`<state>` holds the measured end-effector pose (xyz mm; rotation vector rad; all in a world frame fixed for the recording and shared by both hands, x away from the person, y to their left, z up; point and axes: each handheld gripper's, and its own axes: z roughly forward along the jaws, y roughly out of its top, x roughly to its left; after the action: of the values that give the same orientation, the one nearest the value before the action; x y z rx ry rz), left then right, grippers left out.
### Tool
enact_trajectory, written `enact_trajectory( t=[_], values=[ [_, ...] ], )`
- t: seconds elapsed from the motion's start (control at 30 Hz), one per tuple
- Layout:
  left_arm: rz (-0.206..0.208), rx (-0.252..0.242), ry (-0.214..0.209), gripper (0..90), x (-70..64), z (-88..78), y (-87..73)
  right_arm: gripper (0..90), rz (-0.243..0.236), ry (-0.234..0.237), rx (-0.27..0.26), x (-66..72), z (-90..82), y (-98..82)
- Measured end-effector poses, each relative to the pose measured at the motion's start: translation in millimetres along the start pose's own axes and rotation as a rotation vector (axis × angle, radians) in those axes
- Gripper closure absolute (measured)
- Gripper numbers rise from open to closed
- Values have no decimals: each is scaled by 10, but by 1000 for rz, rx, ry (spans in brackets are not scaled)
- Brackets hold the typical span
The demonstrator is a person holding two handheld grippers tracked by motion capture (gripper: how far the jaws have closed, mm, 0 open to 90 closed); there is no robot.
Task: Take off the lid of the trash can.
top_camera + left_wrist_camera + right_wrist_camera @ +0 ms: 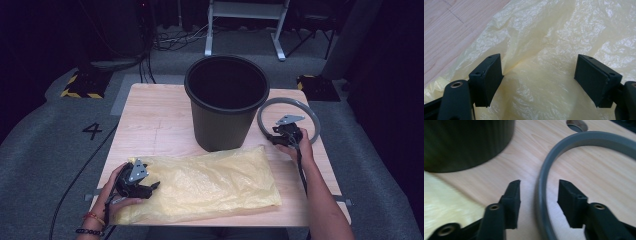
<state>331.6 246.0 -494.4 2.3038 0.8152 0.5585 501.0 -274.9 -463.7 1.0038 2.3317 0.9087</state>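
Straddling the grey ring [544, 195], your right tool [539, 195] stood with its jaws open on either side of the rim, pads clear of it; the ring lay flat on the table [150, 125] just right of the black bin [226, 102]. Your left tool [539, 75] gaped wide over the yellow plastic bag [554, 37], gripping nothing, near the table's front edge. On the floor [40, 150] a "4" [92, 131] was marked.
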Motion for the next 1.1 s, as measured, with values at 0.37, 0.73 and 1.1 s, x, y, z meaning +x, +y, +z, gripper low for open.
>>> enact_trajectory(
  t=[0.37, 0.73, 1.1],
  values=[
    [14, -60, 2, 216, -79, -180, 183, 353, 86, 93, -46, 271, -509, -384],
    [101, -54, -140, 219, -408, -43, 528, 299, 40, 181, 28, 767, -651, -702],
    [129, 13, -256, 212, -626, 386, 715, 280, 29, 181, 32, 933, -598, -836]
  ],
)
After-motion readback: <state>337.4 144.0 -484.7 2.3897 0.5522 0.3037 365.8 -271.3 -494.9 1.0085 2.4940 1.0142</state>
